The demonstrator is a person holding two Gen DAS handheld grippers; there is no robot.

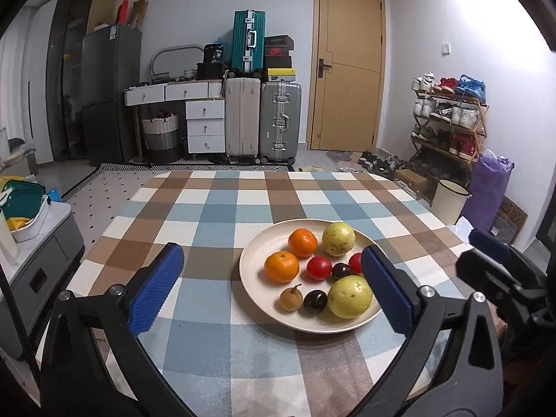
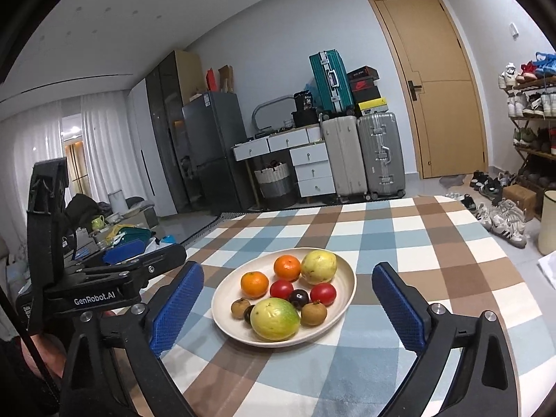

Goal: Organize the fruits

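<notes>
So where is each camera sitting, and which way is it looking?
Left wrist: sits on the left gripper, looks across the table at the plate and door; shows its own open blue fingers, and the right gripper at the right edge.
Right wrist: sits on the right gripper, looks the same way; shows its own open fingers, the left gripper and a bit of hand at left.
Shared: plate, fruit, table, suitcases, door.

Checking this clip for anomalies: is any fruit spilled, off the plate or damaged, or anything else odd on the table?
Nothing stands out. All the fruit, including both oranges and the green-yellow fruit, sits inside the cream plate, which lies flat on the checked tablecloth. The left gripper and right gripper are open and empty.
</notes>
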